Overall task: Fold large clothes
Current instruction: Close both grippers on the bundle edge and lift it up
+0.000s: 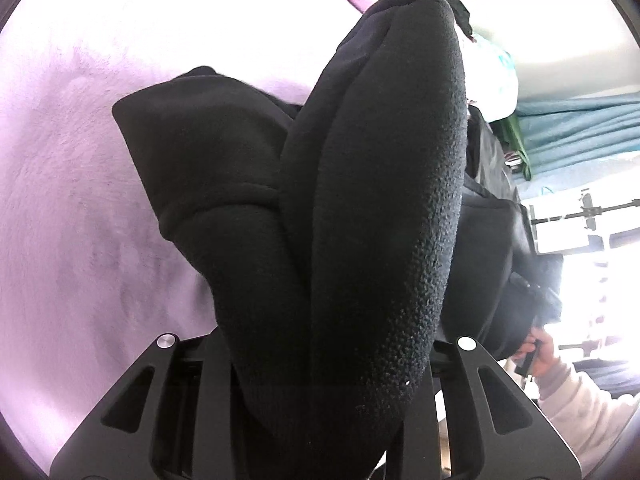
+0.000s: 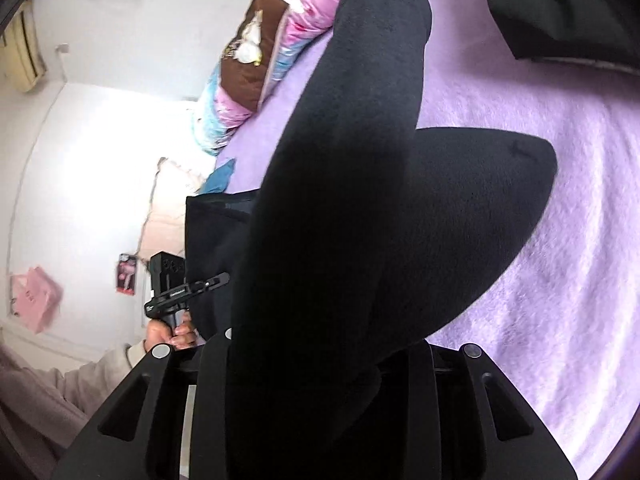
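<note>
A black fleece garment (image 1: 360, 200) is bunched in thick folds over a lilac blanket (image 1: 72, 200). My left gripper (image 1: 320, 412) is shut on the garment, whose folds run up out of the jaws and hide the fingertips. My right gripper (image 2: 320, 408) is shut on the same black garment (image 2: 340, 220), which fills the middle of the right wrist view and hides its fingertips. The left gripper (image 2: 176, 296) shows at the left of the right wrist view, held in a hand. The right gripper (image 1: 528, 312) and the hand holding it show at the right of the left wrist view.
The lilac blanket (image 2: 540, 240) covers a bed. A pink and blue quilt (image 2: 280, 40) and a brown pillow (image 2: 256, 48) lie at its far end. Another dark cloth (image 2: 560, 8) lies at the top right. A blue curtain (image 1: 580, 136) hangs at the right.
</note>
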{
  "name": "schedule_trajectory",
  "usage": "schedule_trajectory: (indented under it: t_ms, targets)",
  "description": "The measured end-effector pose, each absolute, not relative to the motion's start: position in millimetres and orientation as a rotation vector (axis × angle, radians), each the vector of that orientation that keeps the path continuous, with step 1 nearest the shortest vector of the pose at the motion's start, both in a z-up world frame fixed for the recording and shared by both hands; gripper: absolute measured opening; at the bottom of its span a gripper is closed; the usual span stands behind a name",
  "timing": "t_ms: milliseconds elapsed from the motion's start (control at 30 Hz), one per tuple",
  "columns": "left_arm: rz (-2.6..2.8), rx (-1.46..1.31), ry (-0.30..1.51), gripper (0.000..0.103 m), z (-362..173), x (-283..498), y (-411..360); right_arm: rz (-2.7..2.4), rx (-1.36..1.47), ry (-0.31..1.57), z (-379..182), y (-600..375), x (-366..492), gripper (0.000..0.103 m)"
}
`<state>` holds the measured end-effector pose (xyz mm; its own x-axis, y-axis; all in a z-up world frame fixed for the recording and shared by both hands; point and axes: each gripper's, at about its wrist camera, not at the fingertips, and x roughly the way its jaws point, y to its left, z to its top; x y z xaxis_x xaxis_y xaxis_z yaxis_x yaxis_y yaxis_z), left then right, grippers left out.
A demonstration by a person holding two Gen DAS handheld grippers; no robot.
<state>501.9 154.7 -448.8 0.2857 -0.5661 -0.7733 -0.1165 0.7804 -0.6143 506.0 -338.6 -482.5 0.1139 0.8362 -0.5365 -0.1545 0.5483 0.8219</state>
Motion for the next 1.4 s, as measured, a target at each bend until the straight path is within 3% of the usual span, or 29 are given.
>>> schedule_trajectory:
  t_ms: [500, 1100, 1400]
  targets:
    - [-0.215, -0.713, 1.101, 0.025, -323.1, 523.7, 14.2, 1.059, 0.609, 1.212, -348.1, -447.9, 577.2, 0.031]
    - [-0.390, -0.649, 0.920, 0.024, -102.8, 696.9, -152.4, 1.046, 0.630, 0.879, -123.9, -625.7, 662.8, 0.031]
    - [-0.546, -0.566, 0.921, 0.024, -93.2, 800.5, -262.6, 0.902, 0.655, 0.788, -97.1, -759.4, 694.5, 0.031]
